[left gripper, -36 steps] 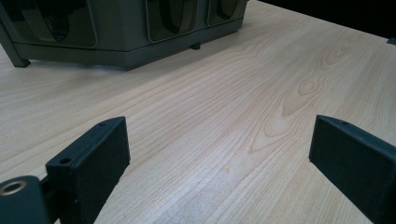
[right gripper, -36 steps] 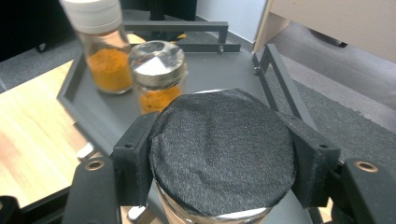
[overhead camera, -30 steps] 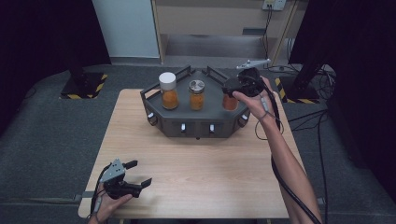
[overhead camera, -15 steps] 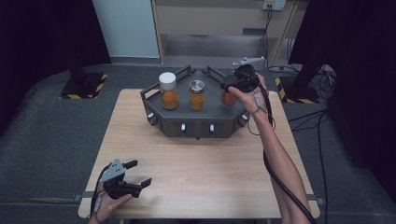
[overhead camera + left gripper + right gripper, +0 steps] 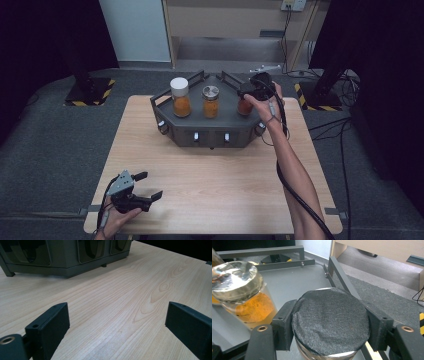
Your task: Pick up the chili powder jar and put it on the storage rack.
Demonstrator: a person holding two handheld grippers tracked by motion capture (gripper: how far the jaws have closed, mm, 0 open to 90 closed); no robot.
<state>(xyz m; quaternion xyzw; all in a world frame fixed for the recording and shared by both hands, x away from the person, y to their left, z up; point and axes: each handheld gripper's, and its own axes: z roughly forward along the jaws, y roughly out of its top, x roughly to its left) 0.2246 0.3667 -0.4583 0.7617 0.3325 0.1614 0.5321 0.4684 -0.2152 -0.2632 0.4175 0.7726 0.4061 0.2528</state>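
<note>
Nearest the person, at about seven o'clock on the wooden table (image 5: 215, 175), the left gripper (image 5: 148, 186) lies low in the left hand (image 5: 117, 217). Its jaws stand wide apart with nothing but bare wood between them, as the left gripper view shows (image 5: 117, 322).

Farther out, toward twelve o'clock, a dark grey tray (image 5: 220, 131) with raised rails sits on the table's far half. Three jars of orange powder stand in a row on it: a white-capped jar (image 5: 180, 96) at the tray's ten o'clock, a metal-lidded jar (image 5: 210, 101) at centre, and a dark-lidded jar (image 5: 244, 105) at two o'clock.

The right gripper (image 5: 251, 91), held in the right hand (image 5: 266, 102), is over that last jar. In the right gripper view its two jaws are clamped against opposite sides of the jar's dark felt-topped lid (image 5: 330, 320), gripping it, with the metal-lidded jar (image 5: 242, 297) just beside at nine o'clock.
</note>
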